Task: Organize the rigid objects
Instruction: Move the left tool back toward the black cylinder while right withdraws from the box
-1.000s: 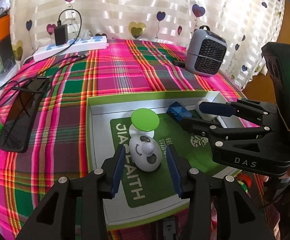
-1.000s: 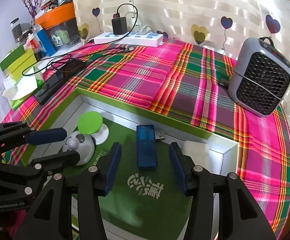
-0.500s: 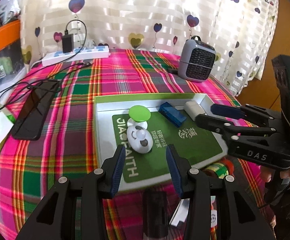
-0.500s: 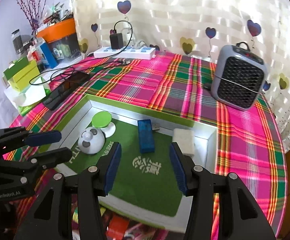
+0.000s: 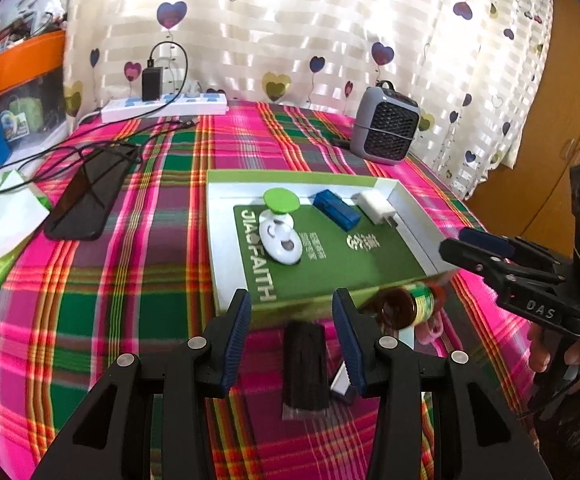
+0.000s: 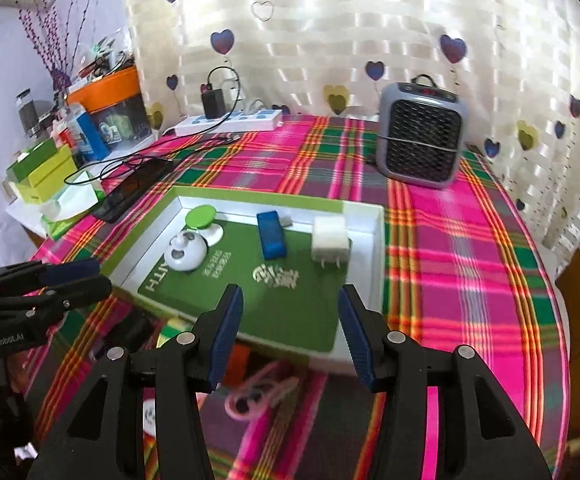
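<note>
The left gripper (image 5: 293, 332) is hanging wide open and gripping nothing, its blue-padded fingers (image 5: 237, 336) spreading above a black ridged block (image 5: 305, 364) that is lying on the plaid worktop (image 5: 130, 280) just in front of the tray. The right gripper (image 6: 290, 332) is likewise gaping wide and carrying nothing, hovering over the near edge of the tray, with a pink looped object (image 6: 262, 394), blurred, lying on the cloth beneath it. A brown bottle with a yellow-green label (image 5: 406, 306) is lying on its side against the tray's near right corner. The shallow green-rimmed tray (image 5: 214, 240) is sitting flat on the worktop, and inside it a white panda-faced toy (image 5: 281, 242) is resting on the green liner, touching a green-topped round piece (image 5: 281, 201) behind it. A blue USB stick (image 5: 336, 210) is lying near the tray's far wall, and a white charger plug (image 5: 376, 207) is lying just beside it toward the right wall. Beyond the tray, a grey fan heater (image 5: 386, 126) is standing upright by the curtain, a white power strip (image 5: 166, 106) is lying along the far edge, and a black phone (image 5: 90, 196) is lying to the left.
</note>
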Demonstrator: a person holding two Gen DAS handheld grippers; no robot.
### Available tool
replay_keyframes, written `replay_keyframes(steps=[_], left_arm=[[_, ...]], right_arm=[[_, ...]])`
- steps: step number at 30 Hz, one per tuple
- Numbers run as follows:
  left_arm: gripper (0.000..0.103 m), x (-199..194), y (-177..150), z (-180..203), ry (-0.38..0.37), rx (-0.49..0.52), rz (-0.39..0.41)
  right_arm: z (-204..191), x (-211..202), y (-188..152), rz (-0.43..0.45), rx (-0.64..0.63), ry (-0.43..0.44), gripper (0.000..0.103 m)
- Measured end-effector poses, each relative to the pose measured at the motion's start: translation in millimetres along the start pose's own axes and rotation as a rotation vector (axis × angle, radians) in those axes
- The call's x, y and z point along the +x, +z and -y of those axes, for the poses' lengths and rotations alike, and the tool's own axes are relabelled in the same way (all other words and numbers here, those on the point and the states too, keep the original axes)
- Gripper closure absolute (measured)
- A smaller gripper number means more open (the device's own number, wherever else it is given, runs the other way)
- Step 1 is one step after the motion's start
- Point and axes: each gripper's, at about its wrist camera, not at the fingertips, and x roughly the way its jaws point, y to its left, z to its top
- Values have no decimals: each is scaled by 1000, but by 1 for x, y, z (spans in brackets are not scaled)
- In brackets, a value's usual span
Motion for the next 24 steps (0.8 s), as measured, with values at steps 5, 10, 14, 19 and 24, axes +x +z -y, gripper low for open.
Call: replay_keyframes(steps=[5, 10, 14, 19, 24], left_arm=[[62, 1, -12, -2, 1, -6, -23], [62, -1, -23, -2, -5, -10, -37], [62, -1, -30, -1, -5, -9, -47], [62, 1, -35, 0, -11, -11, -57], [62, 3, -39, 1, -14, -9, -69]], right_arm=[[3, -9, -18, 3, 41, -6, 52], [3, -11, -33, -1, 66, -2, 52], [2, -14, -42, -3, 82, 2, 52], [-4, -14, -50, -15, 84, 2, 52], [-9, -8, -55, -36, 87, 16, 52]])
